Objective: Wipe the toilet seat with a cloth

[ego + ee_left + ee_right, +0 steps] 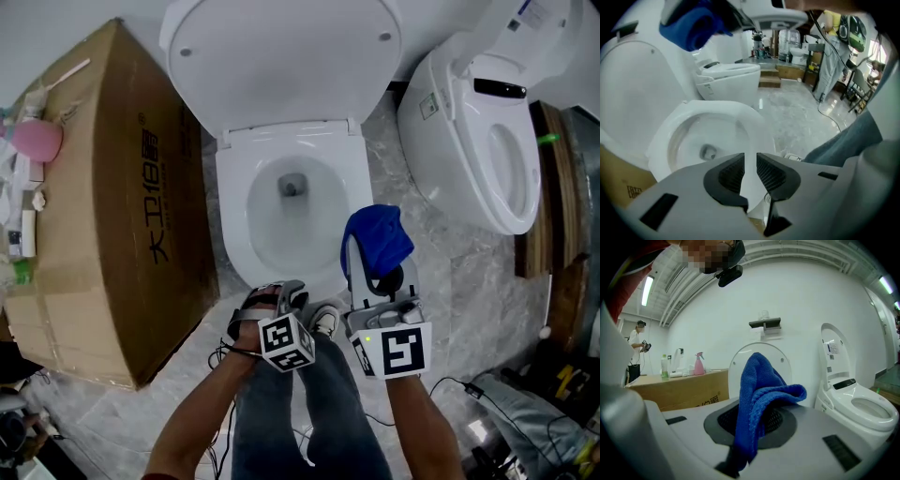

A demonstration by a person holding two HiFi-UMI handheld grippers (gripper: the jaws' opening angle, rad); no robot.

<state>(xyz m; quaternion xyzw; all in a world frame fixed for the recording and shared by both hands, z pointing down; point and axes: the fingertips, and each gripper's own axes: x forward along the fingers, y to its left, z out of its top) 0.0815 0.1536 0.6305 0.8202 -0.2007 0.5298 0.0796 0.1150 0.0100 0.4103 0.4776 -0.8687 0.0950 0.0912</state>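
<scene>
At the front of the open toilet, the person stands with both grippers over the near end of the bowl. The lid point(281, 56) is tipped up against the wall, and the toilet seat point(236, 192) lies as a white ring below it, its long axis running straight away from the person, from front lip to hinge.

The left gripper point(279, 298) points steeply down at that front lip. In its own view the jaws stand nearly together with a white strip filling the gap between the pads point(732, 172) — by the look of it, they are clamped on the seat's front edge.

The right gripper point(380, 281) hovers just beside the bowl's front right corner, its jaws closed on the blue cloth point(377, 239), which bunches up above them and is not touching the seat.

From the cloth, then, the ring lies ahead and to the left, and lower. The right hand is the one that must wipe; I judge its nearest start to be the front right curve, working back toward the hinge along the ring's length.
</scene>
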